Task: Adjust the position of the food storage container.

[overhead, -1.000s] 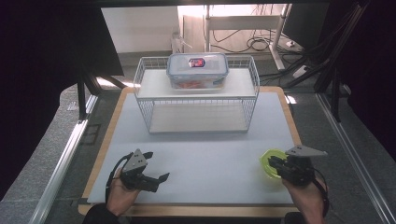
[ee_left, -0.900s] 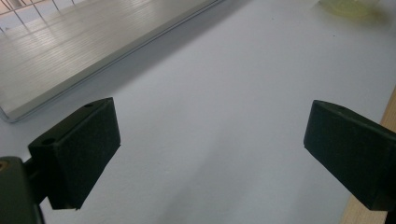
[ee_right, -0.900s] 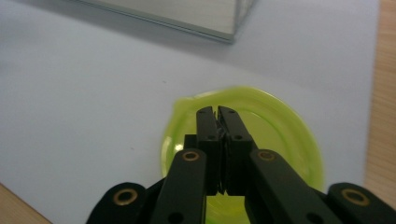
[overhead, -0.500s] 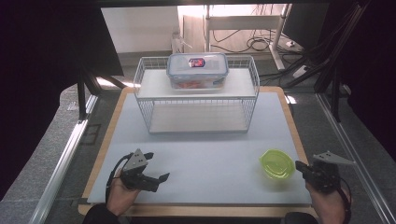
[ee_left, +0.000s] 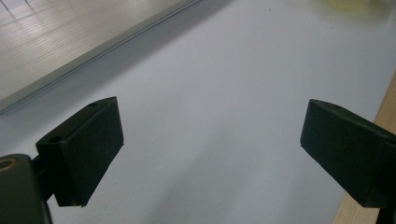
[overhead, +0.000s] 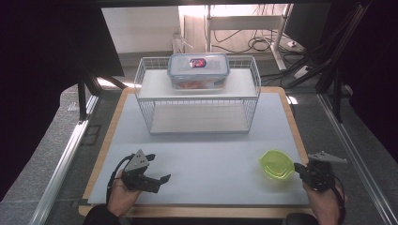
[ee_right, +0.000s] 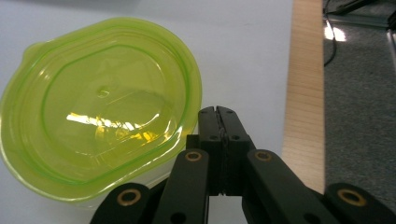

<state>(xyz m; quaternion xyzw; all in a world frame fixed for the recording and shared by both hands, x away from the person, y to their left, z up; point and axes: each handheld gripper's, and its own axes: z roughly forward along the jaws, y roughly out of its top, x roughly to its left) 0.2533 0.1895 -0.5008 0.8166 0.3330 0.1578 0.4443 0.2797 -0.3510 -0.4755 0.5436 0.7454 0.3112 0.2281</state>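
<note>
A lime-green lidded container (overhead: pixel 276 164) sits on the white mat at the front right. In the right gripper view the green container (ee_right: pixel 100 130) lies just left of my right gripper (ee_right: pixel 218 112), whose jaws are shut with nothing between them. From above, the right gripper (overhead: pixel 297 167) is at the container's right edge; I cannot tell whether they touch. My left gripper (overhead: pixel 158 168) rests at the front left, open and empty. Its open jaws (ee_left: pixel 210 140) frame bare mat. A clear box with a blue-rimmed lid (overhead: pixel 198 70) stands on top of the white wire rack (overhead: pixel 197 110).
The wire rack takes up the back middle of the mat, and its lower shelf (ee_left: pixel 70 37) holds nothing. The wooden table edge (ee_right: pixel 306 93) runs close to the right of the right gripper. Cables and dark frames lie beyond the table.
My right gripper has drawn away from the green container to its right side. The container stays on the mat. The left gripper has not moved.
</note>
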